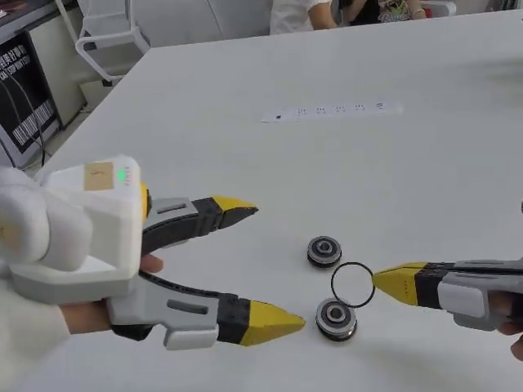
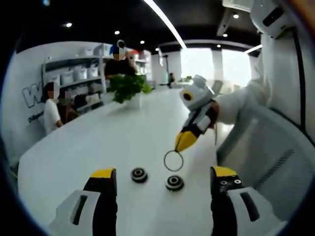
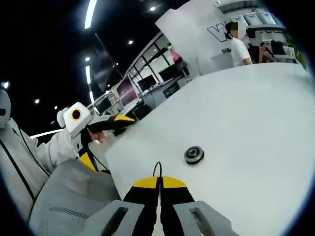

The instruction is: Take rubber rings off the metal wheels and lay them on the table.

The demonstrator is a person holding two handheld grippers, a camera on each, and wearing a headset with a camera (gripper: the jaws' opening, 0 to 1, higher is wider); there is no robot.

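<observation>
Two small metal wheels with dark rims lie on the white table point(image 1: 245, 122): one farther point(image 1: 324, 251), one nearer point(image 1: 337, 318). Between them hangs a thin black rubber ring point(image 1: 353, 284), with my right gripper point(image 1: 376, 282) shut on its edge, reaching in from the right. My left gripper point(image 1: 279, 267) stands open just left of the wheels, nothing between its yellow-tipped jaws. In the left gripper view the ring point(image 2: 173, 161) dangles from the right gripper point(image 2: 180, 146) above the wheels point(image 2: 139, 175) point(image 2: 174, 183). The right gripper view has the ring point(image 3: 157, 169) edge-on at its own tips point(image 3: 158, 181) and one wheel point(image 3: 194, 154).
A white paper strip with small marks point(image 1: 331, 110) lies farther back on the table. A white chair point(image 1: 106, 37) and a dark screen point(image 1: 20, 90) stand off the table's left edge. People sit at the far side; a potted plant point(image 2: 129, 88) stands on the far end.
</observation>
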